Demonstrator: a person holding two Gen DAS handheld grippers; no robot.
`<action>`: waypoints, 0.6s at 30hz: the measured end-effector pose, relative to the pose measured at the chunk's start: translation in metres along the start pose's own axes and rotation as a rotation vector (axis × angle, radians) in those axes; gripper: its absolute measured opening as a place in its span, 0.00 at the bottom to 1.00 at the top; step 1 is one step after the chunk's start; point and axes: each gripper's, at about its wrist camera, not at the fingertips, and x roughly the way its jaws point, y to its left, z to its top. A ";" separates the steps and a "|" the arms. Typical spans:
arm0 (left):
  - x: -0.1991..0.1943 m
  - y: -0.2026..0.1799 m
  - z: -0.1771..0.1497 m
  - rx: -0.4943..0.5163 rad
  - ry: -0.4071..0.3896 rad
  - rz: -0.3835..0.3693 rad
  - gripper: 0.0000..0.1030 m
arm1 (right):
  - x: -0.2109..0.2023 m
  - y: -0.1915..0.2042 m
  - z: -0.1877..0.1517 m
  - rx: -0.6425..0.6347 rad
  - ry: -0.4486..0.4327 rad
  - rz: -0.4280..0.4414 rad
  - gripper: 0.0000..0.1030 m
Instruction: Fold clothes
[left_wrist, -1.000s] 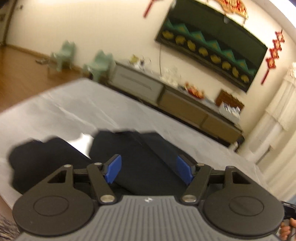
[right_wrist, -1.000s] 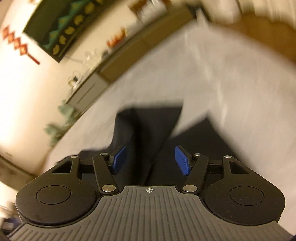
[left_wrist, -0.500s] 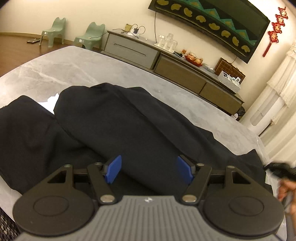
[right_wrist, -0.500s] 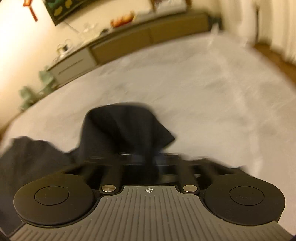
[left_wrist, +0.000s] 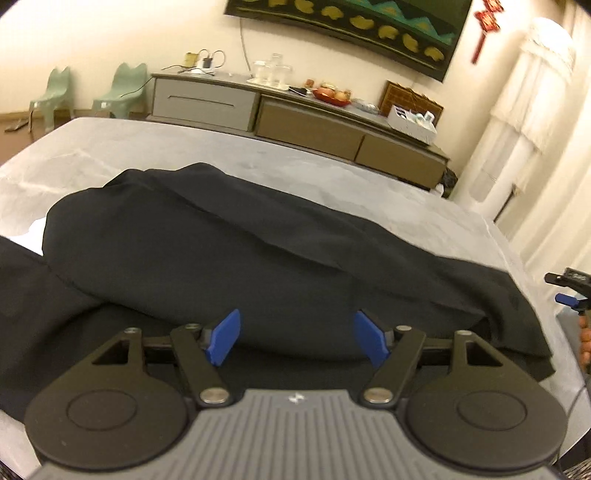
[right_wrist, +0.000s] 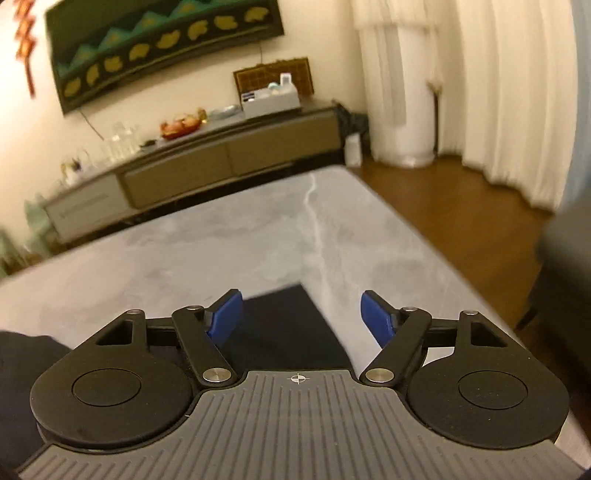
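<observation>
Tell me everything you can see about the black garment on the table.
The black garment is a dark, matte, soft-looking cloth, spread across the grey marbled table. One layer is folded over another, giving a rounded bulge with soft creases. In the right wrist view one flat corner lies below the right gripper. Neither gripper holds it.

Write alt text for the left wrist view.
A black garment, bunched and partly folded, lies on a grey marble-look table, just past the left hand-held gripper, whose blue-padded jaws are opening with nothing between them. Behind are a long sideboard and two green chairs.
</observation>
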 end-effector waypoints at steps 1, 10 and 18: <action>0.002 0.002 0.001 -0.003 0.008 0.003 0.69 | -0.002 -0.004 -0.005 0.014 0.034 0.037 0.73; 0.024 0.048 0.014 -0.250 0.040 -0.045 0.69 | -0.014 0.060 -0.071 -0.089 0.277 0.455 0.74; 0.060 0.150 0.038 -0.691 0.030 -0.131 0.72 | 0.022 0.140 -0.113 0.065 0.454 0.565 0.75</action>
